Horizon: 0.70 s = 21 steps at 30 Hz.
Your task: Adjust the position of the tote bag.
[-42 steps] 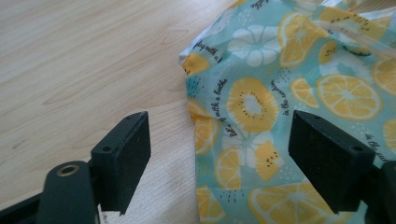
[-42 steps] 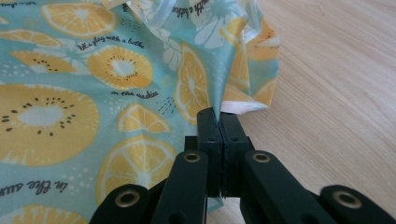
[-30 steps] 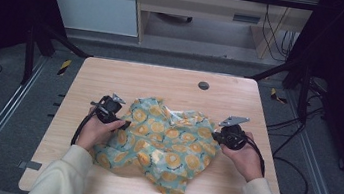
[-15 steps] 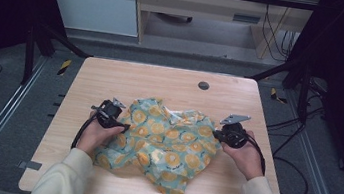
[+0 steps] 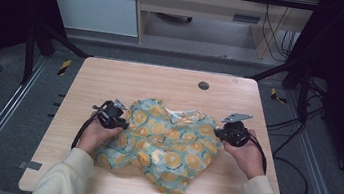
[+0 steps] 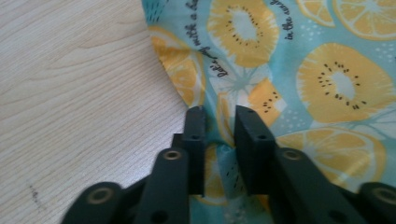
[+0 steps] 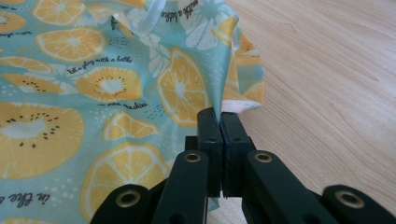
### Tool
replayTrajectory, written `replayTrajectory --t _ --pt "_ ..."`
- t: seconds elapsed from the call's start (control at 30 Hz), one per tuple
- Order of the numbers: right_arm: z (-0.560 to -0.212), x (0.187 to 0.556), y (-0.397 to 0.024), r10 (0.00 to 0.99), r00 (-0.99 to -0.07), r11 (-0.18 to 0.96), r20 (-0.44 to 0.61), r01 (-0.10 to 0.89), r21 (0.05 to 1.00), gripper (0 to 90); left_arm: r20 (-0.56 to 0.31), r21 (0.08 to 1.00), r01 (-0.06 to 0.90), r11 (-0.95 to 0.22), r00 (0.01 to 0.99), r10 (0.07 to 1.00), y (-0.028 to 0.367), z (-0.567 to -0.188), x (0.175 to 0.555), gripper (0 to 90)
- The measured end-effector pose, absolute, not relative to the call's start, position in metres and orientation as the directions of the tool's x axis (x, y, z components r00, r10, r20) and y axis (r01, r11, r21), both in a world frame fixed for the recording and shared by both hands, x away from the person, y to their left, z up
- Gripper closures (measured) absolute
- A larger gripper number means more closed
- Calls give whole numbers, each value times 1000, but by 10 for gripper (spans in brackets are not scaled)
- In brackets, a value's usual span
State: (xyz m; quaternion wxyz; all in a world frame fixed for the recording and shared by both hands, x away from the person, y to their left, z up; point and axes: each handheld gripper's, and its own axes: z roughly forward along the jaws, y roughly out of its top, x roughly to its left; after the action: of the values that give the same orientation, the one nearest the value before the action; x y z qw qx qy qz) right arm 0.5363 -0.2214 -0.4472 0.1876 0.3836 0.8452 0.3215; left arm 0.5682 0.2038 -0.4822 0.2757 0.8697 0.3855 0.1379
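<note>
Two hand-held grippers work on one cloth (image 5: 166,146), a crumpled blue piece with orange fruit slices that lies in the middle of the desk (image 5: 161,83). Our right hand-held gripper (image 5: 220,133) is shut tight on the cloth's right edge. Our left hand-held gripper (image 5: 123,123) has just been closing its jaws, with a fold of the left edge between them, but a small gap is left, so it is not pinching yet. We think we are taking hold of both sides. Next we should finish the left pinch, then lift and pull the cloth flat.
</note>
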Motion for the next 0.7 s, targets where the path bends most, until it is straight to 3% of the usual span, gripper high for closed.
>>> replayTrajectory --t 0.07,0.17,0.7 --pt "-446 537 -222 768 -637 499 -69 528 687 894 24 584 593 -555 671 741 203 -482 568 843" --pt "-444 537 -221 768 -636 503 -76 526 686 895 31 578 588 -566 677 735 201 -482 568 879" --pt "-414 531 -223 757 -642 515 -122 472 716 900 143 641 498 -584 670 729 207 -447 553 900"
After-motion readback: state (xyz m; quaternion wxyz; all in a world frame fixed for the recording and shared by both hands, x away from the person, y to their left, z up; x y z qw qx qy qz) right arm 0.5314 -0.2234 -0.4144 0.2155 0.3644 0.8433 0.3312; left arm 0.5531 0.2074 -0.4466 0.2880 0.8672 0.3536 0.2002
